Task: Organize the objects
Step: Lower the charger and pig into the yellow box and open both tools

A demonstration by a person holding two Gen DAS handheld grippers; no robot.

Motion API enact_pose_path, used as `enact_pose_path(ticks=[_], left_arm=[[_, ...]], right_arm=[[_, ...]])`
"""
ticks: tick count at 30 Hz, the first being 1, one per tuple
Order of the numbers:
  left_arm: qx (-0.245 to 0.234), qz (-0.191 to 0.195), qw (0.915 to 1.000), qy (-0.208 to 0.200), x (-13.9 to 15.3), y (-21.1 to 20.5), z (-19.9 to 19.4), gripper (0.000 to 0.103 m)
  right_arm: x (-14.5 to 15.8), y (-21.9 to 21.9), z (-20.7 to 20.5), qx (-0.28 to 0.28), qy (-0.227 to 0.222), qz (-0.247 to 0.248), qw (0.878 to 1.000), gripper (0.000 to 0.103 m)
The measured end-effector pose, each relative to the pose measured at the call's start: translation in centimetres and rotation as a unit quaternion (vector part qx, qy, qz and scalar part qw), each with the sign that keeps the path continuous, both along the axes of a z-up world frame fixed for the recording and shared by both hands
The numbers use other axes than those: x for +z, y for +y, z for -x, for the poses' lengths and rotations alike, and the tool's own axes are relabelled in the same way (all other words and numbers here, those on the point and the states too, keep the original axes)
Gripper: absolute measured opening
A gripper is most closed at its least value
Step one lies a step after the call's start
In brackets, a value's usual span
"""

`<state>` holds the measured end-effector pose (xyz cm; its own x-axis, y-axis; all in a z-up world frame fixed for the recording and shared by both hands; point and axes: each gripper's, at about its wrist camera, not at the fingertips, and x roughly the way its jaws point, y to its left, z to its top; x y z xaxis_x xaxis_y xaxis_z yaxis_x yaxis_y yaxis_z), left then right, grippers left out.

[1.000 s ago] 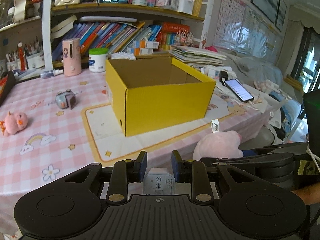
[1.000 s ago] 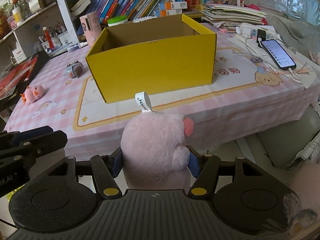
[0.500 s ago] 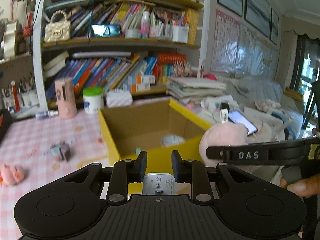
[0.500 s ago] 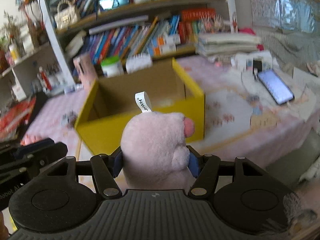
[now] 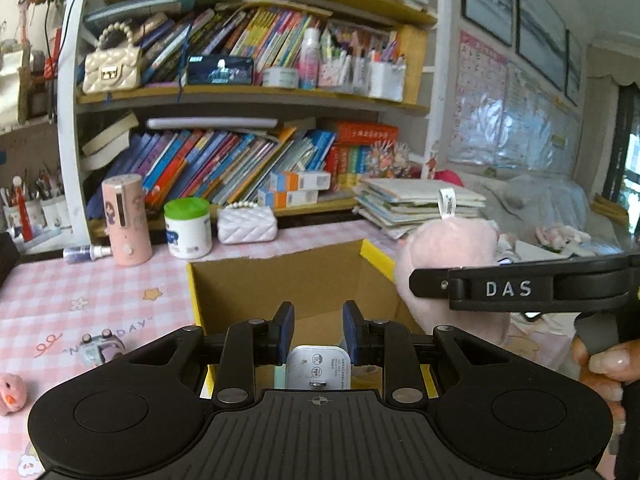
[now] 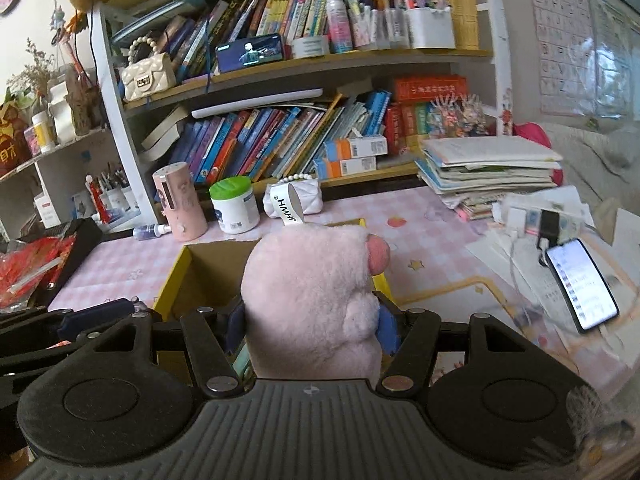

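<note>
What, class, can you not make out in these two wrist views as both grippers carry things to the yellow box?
- Yellow box floor: left wrist view, hidden by the left gripper; right wrist view, by the pink plush toy.
- White adapter: its print is too small to read.
- Pink plush toy: face turned away in both views.
- Phone screen text: blurred.

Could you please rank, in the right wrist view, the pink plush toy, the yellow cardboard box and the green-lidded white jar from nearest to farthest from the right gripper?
1. Pink plush toy: clamped in the right gripper.
2. Yellow cardboard box: directly beneath and ahead.
3. Green-lidded white jar: beyond the box, left of centre, before the shelves.
</note>
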<state>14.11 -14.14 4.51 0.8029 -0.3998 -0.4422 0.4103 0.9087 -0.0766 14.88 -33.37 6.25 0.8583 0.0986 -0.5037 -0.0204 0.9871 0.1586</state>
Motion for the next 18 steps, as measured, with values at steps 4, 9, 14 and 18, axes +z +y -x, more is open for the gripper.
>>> enact_pose_path(ticks=[4,9,14,18], left_arm=[[0.009,-0.005,0.9999,0.006,-0.9,-0.8,-1.6,0.025],[0.007,-0.032,0.9995,-0.002,-1.3,-2.2,-2.7,0.025],[0.019,-0.036,0.9991,0.011,-1.5,-2.6,-4.3,0.024],[0.026,-0.042,0.9986,0.019,-1.8,-2.9,-5.5,0.024]], right_arm=[[-0.6,-0.1,-2.5,0.028,0.01,0.012,0.999,0.06],[-1.8,0.1,-5.6,0.058,0.029,0.018,0.998,0.06],[-2.8,0.4,-8.2,0.082,0.04,0.023,0.996,0.06],[-3.2,0.2,-10.0,0.091,0.049,0.018,0.995,0.06]])
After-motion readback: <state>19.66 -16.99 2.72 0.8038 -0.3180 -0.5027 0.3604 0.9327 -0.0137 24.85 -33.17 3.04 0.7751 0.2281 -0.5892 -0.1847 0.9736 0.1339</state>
